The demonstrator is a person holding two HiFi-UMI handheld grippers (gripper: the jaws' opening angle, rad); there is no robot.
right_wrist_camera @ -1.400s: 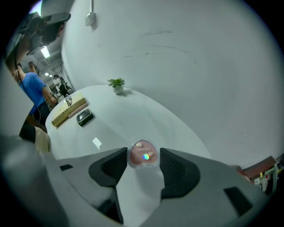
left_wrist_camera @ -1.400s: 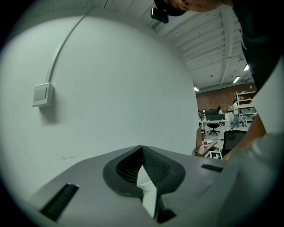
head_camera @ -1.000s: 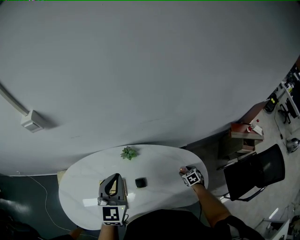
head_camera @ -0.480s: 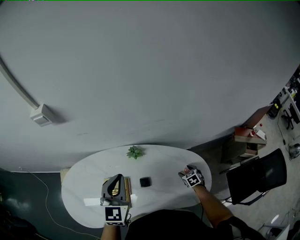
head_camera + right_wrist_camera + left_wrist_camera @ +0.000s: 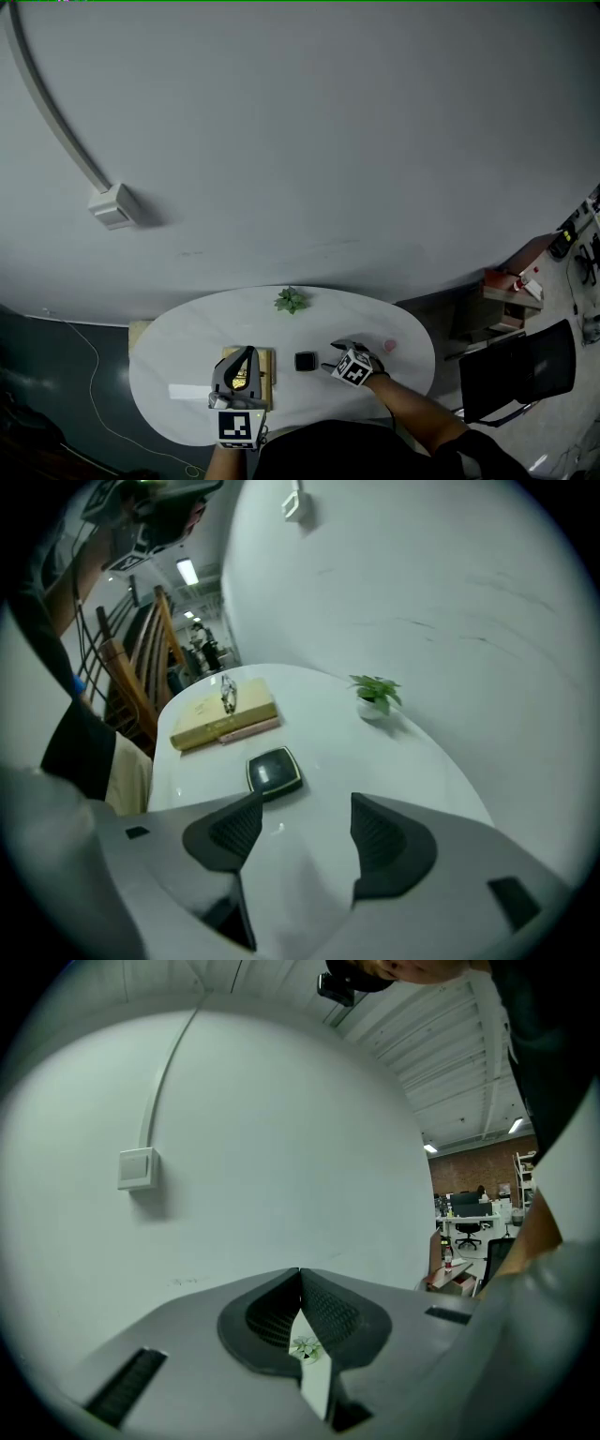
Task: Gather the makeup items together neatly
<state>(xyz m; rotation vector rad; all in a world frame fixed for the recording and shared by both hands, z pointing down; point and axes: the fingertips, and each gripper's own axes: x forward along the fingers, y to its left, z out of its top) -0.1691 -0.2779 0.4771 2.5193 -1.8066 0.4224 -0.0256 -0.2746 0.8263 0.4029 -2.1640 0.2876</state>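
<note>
On the white oval table (image 5: 187,337) lie a gold box (image 5: 259,367), a black square compact (image 5: 306,361) and a small pink item (image 5: 389,346). My right gripper (image 5: 334,358) hovers just right of the compact, tilted down. In the right gripper view my right gripper (image 5: 305,808) is open; its jaws have just been opening and nothing is between them. The compact (image 5: 274,771) lies just beyond its left jaw, and the gold box (image 5: 222,714) farther off. My left gripper (image 5: 246,354) is over the gold box. Its jaws meet at the tips (image 5: 300,1271), shut on nothing.
A small potted plant (image 5: 291,300) stands at the table's far edge, also in the right gripper view (image 5: 377,694). A white flat strip (image 5: 185,392) lies at the near left. A black chair (image 5: 516,375) stands to the table's right. A grey wall is behind.
My right gripper has moved left from the table's right end to beside the compact, and the pink item stays where it was. My left gripper has shifted slightly over the gold box.
</note>
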